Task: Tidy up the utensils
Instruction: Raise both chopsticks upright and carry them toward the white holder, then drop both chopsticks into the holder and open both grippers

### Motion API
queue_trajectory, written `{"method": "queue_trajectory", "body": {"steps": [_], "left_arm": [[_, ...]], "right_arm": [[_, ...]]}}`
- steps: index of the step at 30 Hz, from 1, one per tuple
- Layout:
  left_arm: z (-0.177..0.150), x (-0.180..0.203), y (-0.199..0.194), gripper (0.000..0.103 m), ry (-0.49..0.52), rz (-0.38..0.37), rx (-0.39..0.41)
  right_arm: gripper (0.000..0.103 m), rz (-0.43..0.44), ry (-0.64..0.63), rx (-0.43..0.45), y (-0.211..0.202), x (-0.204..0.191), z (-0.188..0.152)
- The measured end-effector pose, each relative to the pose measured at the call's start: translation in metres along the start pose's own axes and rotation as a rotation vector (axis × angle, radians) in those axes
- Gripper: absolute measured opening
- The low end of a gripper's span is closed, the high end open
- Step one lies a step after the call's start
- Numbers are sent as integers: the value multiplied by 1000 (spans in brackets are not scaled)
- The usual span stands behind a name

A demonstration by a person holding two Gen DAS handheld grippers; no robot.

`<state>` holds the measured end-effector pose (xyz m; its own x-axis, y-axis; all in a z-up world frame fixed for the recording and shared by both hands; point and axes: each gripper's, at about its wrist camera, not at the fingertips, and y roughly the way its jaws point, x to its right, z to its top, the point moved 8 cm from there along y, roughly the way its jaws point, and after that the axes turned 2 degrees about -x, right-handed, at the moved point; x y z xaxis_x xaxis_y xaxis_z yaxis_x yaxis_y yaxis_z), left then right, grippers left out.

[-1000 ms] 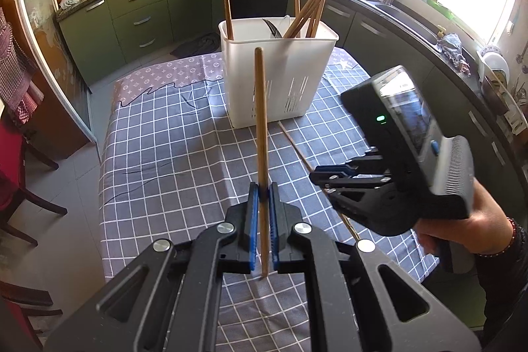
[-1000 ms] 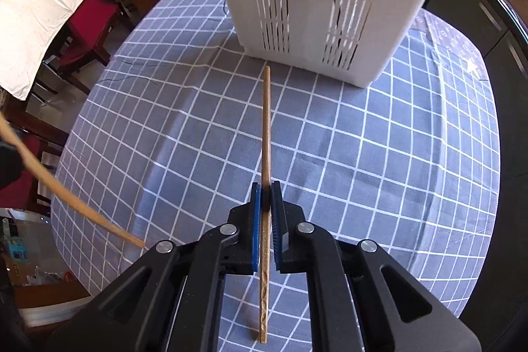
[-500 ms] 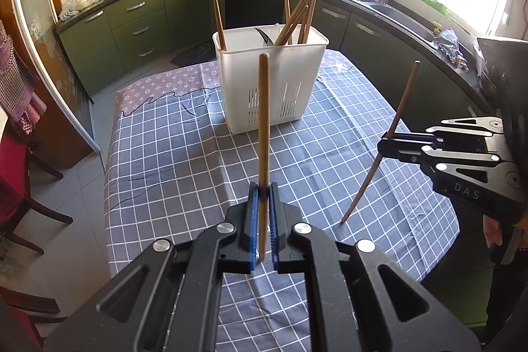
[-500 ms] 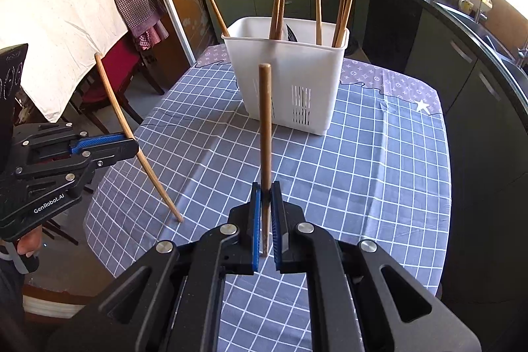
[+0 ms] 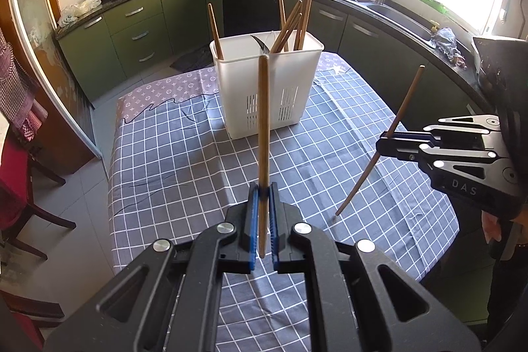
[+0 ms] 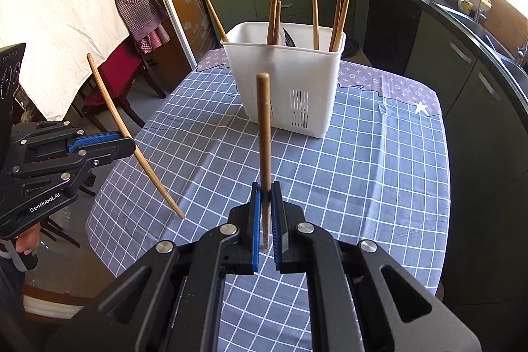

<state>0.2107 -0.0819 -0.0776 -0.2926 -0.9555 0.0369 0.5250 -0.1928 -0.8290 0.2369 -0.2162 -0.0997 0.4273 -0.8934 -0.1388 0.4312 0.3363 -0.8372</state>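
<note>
A: What are the grippers doing?

B: The left gripper [image 5: 263, 187] is clenched on one wooden chopstick [image 5: 263, 127]; the right gripper [image 6: 266, 187] clamps a second chopstick [image 6: 264, 134].

A: And the holder?

B: The white utensil caddy [image 5: 269, 88] stands ahead of both on the checked tablecloth [image 5: 171, 154], with more chopsticks inside.

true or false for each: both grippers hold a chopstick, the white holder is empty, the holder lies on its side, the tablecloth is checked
1. Both grippers hold a chopstick. True: the left gripper is shut on the left chopstick, the right gripper on the right chopstick.
2. The holder is empty. False: several chopsticks stand in it.
3. The holder lies on its side. False: it stands upright on the table.
4. The tablecloth is checked. True.
</note>
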Motion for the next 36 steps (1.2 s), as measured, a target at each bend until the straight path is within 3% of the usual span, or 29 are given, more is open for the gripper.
{"method": "queue_trajectory", "body": {"steps": [10, 19, 25, 29, 36], "left_arm": [[36, 6, -25, 6, 12, -13, 57], [135, 4, -95, 6, -17, -27, 279], [198, -2, -105, 6, -64, 4, 387], [212, -10, -67, 6, -80, 57, 344], [197, -21, 16, 6, -86, 92, 191]], "right_arm": [[7, 11, 11, 74, -36, 7, 25], [7, -3, -2, 188, -89, 14, 63], [7, -1, 7, 186, -92, 24, 65], [7, 2, 26, 176, -87, 35, 60], [7, -13, 46, 181, -87, 49, 68]]}}
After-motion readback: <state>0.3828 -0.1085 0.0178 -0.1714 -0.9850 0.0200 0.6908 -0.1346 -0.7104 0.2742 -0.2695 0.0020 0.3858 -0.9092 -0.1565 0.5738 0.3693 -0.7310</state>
